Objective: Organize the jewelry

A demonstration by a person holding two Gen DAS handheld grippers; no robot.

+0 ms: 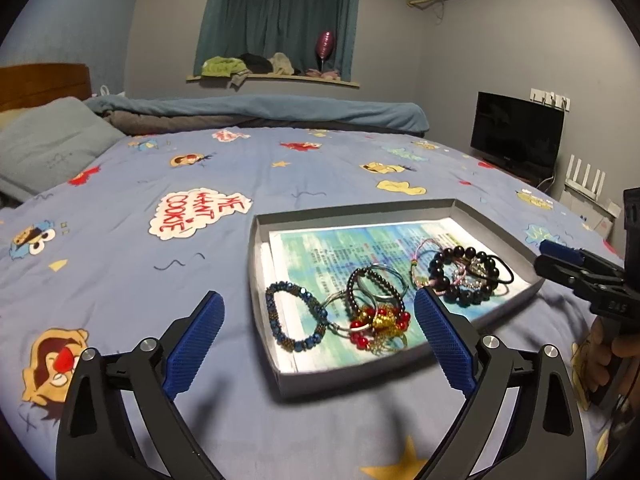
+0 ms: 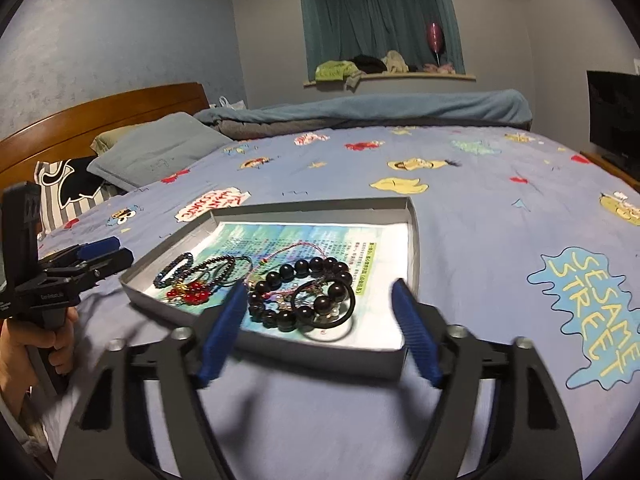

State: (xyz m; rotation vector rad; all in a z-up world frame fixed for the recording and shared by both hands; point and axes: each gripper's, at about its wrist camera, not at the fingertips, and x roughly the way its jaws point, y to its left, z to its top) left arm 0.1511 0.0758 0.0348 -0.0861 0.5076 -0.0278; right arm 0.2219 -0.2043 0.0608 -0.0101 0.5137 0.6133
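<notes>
A shallow grey tray (image 1: 280, 376) (image 2: 168, 254) lined with printed paper lies on the bed and holds several bracelets. A blue beaded bracelet (image 1: 294, 316) (image 2: 173, 269) lies at its left. Beside it sits a red and gold bead cluster (image 1: 380, 322) (image 2: 192, 291) with dark rings. A black bead bracelet (image 1: 464, 276) (image 2: 300, 294) and a black hair tie (image 2: 324, 306) lie to the right. My left gripper (image 1: 320, 344) stands open just in front of the tray, nothing between its fingers. My right gripper (image 2: 320, 332) is open too, over the tray's near edge and holding nothing.
The bed carries a blue cartoon-print sheet (image 1: 120, 280). A pillow (image 1: 52, 148) and a folded blanket (image 1: 256, 112) lie at the far side. A monitor (image 1: 516, 136) stands at the right wall. A person's hand (image 2: 24, 344) grips the left tool's handle.
</notes>
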